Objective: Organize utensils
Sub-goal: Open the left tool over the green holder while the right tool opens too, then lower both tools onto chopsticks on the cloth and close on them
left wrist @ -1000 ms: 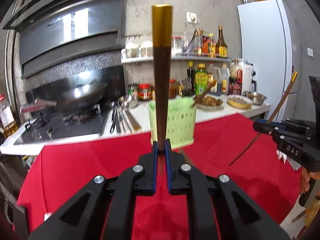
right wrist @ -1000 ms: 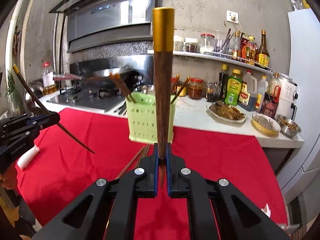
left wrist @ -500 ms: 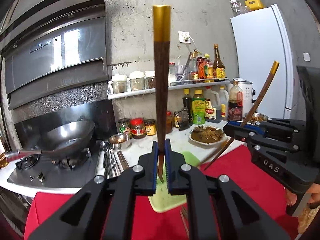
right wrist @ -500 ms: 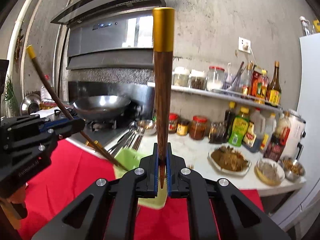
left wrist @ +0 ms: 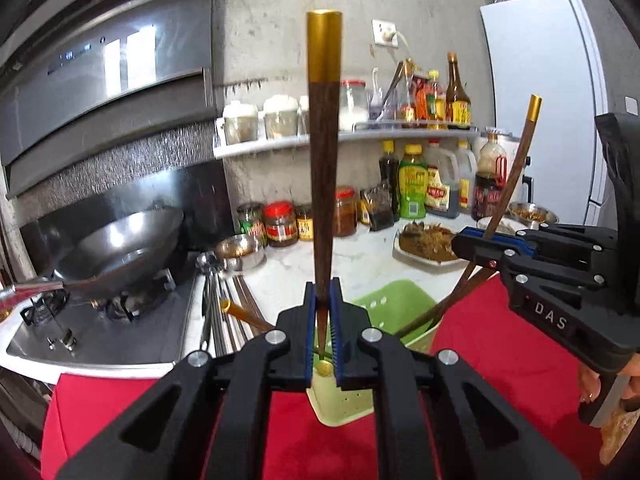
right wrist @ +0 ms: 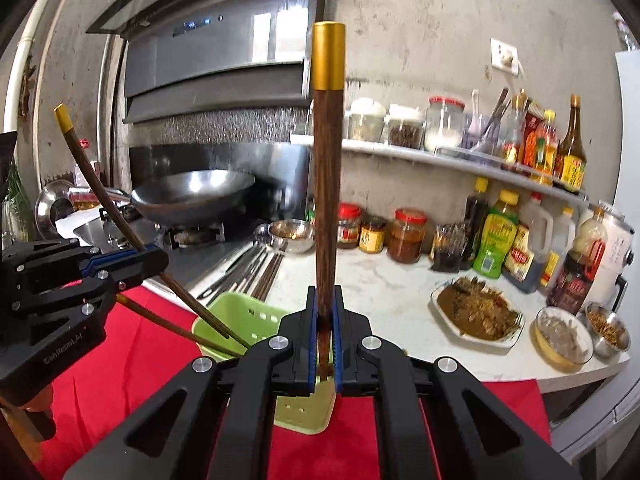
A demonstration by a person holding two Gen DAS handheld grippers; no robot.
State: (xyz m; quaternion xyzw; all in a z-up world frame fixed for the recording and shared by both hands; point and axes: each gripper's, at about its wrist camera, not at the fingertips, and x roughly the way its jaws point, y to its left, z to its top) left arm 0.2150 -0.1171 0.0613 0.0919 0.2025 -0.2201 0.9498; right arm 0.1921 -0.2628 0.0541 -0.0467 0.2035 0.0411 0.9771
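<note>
Standing clamped near their thin tips, two stiff, light, slick chopsticks, left gripper's (left wrist: 323, 320) chopstick (left wrist: 325, 168) and right gripper's (right wrist: 325, 332) chopstick (right wrist: 328, 184), are hanging over the green holder (right wrist: 224, 320); slippage looks likely.

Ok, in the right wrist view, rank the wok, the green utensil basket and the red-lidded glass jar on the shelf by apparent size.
1. Wok and green utensil basket: similar; the basket is nearer and partly hidden, so unranked.
2. Red-lidded glass jar: clearly smallest.

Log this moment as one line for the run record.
left tool: shut on chopstick | right tool: shut on chopstick | both over green holder | not released
</note>
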